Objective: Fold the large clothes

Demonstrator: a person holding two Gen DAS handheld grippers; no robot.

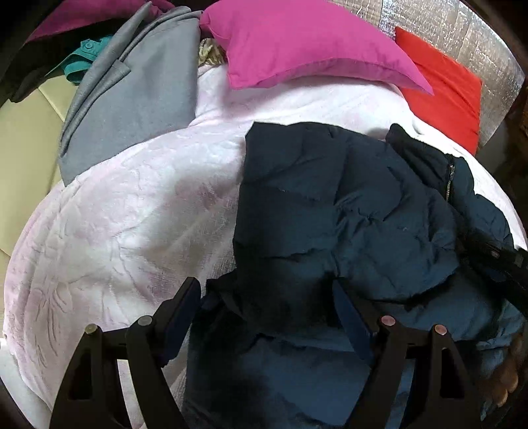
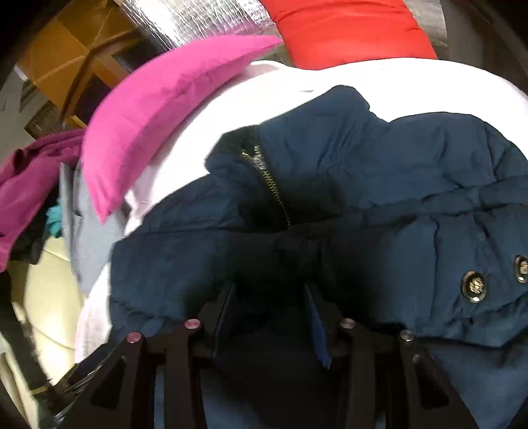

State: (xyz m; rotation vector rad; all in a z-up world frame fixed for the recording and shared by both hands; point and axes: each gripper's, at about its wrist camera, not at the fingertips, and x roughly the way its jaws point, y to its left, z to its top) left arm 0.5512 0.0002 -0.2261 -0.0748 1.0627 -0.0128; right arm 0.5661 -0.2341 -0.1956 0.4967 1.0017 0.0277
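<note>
Black fingers (image 1: 184,297) of the left gripper (image 1: 264,303) stand wide apart at the near edge of the navy puffer jacket (image 1: 346,204), one finger over the blanket, the other over the jacket's quilted fabric; nothing is clamped between them. On the right gripper (image 2: 270,293), the fingers (image 2: 227,297) stand narrower, set around a dark fold of the same jacket (image 2: 363,171); whether they actually pinch the fabric cannot be told, as that area is in deep shadow.

Jacket position: spread on the pale pink blanket (image 1: 132,211) covering the bed. Its brass zipper (image 2: 274,184) runs toward the right gripper, and two metal snap buttons (image 2: 475,286) sit on the jacket's right portion.

Beyond the jacket lies a magenta pillow (image 1: 303,43), with a red pillow (image 1: 445,92) beside it against a silver foil-faced wall panel (image 1: 462,29). Left of the jacket, across bare blanket, rests a folded grey garment (image 1: 138,95); past that, a teal garment (image 1: 82,56) and a purple garment (image 2: 29,184) lie heaped.
</note>
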